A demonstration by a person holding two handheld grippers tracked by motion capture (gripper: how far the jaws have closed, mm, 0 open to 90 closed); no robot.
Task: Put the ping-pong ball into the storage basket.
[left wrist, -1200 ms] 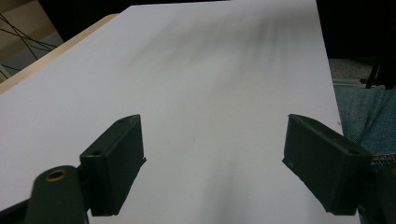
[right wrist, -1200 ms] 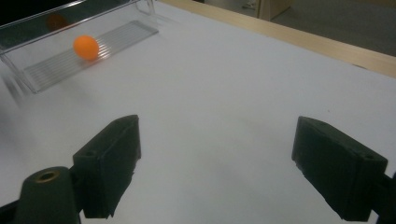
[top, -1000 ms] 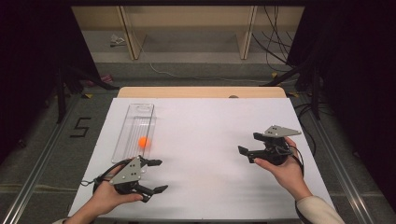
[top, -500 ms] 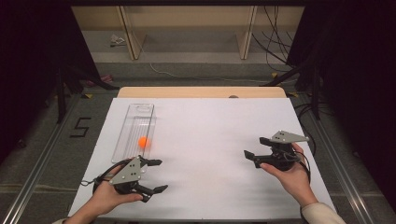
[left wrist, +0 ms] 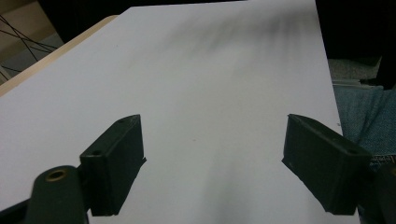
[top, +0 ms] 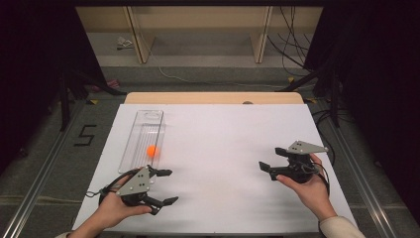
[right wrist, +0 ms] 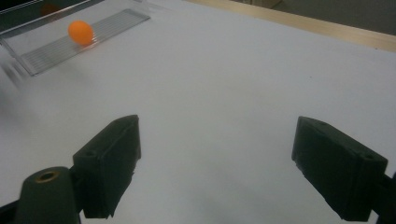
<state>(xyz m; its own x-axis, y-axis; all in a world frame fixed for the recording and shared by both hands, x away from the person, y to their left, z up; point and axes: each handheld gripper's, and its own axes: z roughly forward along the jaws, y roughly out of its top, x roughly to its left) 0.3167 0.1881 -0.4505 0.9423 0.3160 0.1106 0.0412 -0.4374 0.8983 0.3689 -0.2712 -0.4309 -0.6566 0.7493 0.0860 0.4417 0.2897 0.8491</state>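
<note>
My left gripper (left wrist: 212,158), jaws spread wide over bare white tabletop (left wrist: 210,84).
Nothing sits between them; beyond the right jaw I see blue fabric (left wrist: 362,116) past the table's edge.

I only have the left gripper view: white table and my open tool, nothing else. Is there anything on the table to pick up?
Observer: Yes. An orange ball lies in a clear tray at the table's left side, just beyond your left tool.
Operator: Is the right tool holding anything?
Observer: No. The right tool is open and empty over bare white table, near the right edge.
Operator: Which way does it point?
Observer: Toward the left; the right gripper view has the ball at its upper left, far ahead of the jaws.
</note>
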